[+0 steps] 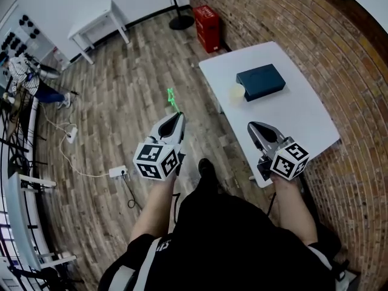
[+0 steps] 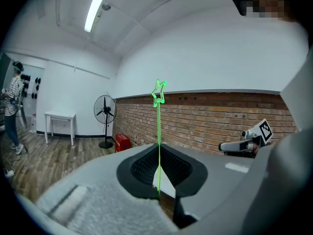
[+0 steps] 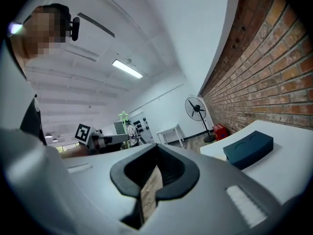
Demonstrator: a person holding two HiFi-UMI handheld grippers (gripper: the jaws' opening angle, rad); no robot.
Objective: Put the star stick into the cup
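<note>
Both are closed: left gripper (image 1: 178,116) on the stick (image 2: 158,131), right gripper (image 1: 252,127) empty-fingered; the cup (image 1: 237,92) could be toppled by misaim.

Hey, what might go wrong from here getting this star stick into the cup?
1. The left gripper pinches the thin star stick only at its lower end, so it may swing or slip while it is over the floor.
2. The cup is small and sits right beside the dark box; a tilted stick could miss it or tip it over.
</note>
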